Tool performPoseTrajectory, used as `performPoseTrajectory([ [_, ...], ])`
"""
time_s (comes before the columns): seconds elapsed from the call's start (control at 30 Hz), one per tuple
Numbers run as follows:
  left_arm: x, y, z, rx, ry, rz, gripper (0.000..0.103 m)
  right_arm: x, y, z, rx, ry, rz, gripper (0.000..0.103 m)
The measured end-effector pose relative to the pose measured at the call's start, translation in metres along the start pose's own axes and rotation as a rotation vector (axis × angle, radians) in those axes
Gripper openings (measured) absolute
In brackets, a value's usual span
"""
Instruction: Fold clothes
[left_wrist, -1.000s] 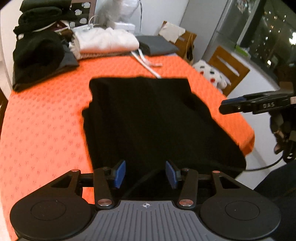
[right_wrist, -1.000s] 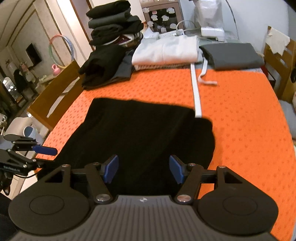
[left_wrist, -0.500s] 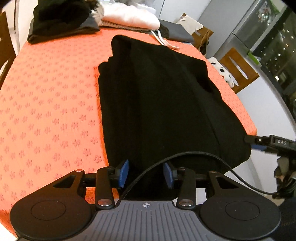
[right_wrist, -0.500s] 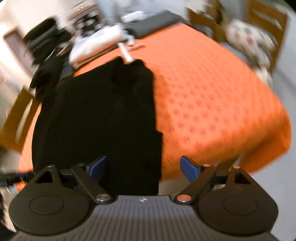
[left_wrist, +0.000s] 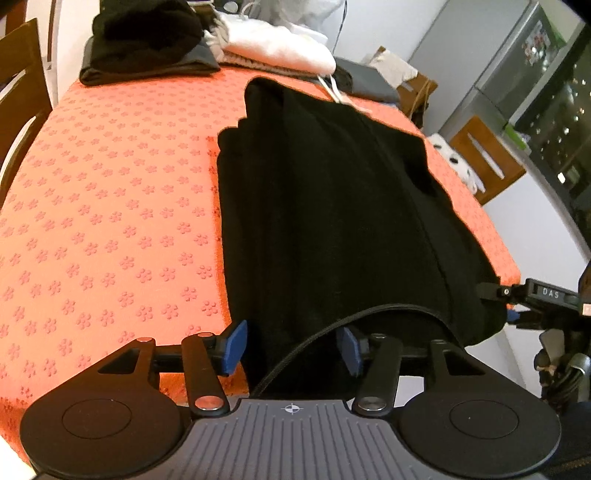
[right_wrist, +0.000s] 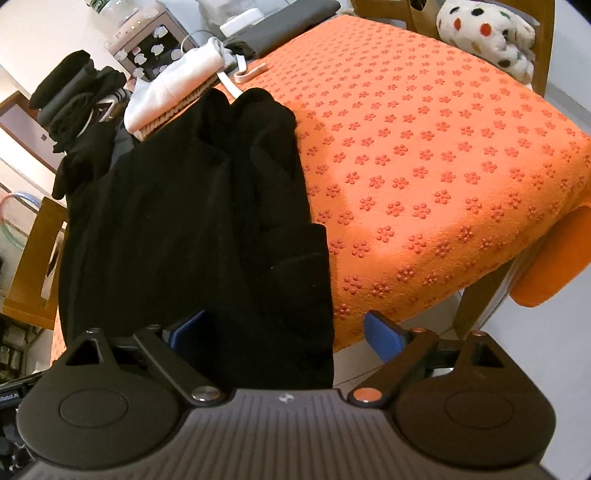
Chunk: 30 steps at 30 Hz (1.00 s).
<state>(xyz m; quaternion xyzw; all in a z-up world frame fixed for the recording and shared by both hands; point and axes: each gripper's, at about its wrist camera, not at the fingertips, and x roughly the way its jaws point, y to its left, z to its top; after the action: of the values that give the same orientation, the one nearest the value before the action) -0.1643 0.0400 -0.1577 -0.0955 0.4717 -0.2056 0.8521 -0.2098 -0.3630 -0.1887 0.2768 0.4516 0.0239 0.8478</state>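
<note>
A black garment (left_wrist: 332, 206) lies partly folded on the orange flower-patterned tablecloth (left_wrist: 103, 221), its near edge hanging over the table's front edge. My left gripper (left_wrist: 291, 345) is open, its blue pads on either side of the garment's near left edge. My right gripper (right_wrist: 286, 334) is open wide at the garment's (right_wrist: 192, 221) near right corner, the cloth between its jaws. The right gripper also shows in the left wrist view (left_wrist: 517, 299) at the garment's right corner.
Folded clothes stand at the table's far end: a black pile (left_wrist: 144, 40), a white garment (left_wrist: 277, 48) and a grey one (left_wrist: 369, 81). Wooden chairs (left_wrist: 487, 162) stand around the table. A spotted soft toy (right_wrist: 484, 33) sits on one chair.
Both grippers have come down to the garment's near edge at the table front. The right gripper opened wider and swung to the right corner.
</note>
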Motion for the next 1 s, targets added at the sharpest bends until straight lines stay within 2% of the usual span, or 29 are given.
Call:
performPoseTrajectory([
  [0.07,-0.009,-0.001,-0.002,0.008,-0.016,-0.003,0.057,-0.008,0.003,-0.001,-0.002,-0.004,-0.005,0.094],
  [0.13,-0.018,-0.002,-0.005,0.028,-0.025,0.000,0.059,-0.020,0.015,-0.004,-0.075,-0.017,-0.022,0.094],
  [0.27,-0.036,-0.004,-0.011,0.050,-0.046,-0.008,0.062,-0.043,0.059,-0.015,-0.378,-0.066,-0.053,0.094],
  [0.37,-0.048,0.000,-0.016,0.025,-0.068,-0.036,0.068,-0.053,0.092,-0.025,-0.601,-0.099,-0.021,0.098],
  [0.6,-0.080,0.012,-0.032,-0.052,-0.167,-0.123,0.072,-0.047,0.153,-0.049,-1.011,-0.114,0.066,0.099],
  [0.77,-0.103,0.025,-0.049,-0.139,-0.201,-0.165,0.076,-0.033,0.187,-0.069,-1.207,-0.095,0.138,0.099],
  [1.0,-0.118,0.040,-0.074,-0.259,-0.209,-0.112,0.081,-0.010,0.229,-0.103,-1.399,-0.076,0.231,0.099],
])
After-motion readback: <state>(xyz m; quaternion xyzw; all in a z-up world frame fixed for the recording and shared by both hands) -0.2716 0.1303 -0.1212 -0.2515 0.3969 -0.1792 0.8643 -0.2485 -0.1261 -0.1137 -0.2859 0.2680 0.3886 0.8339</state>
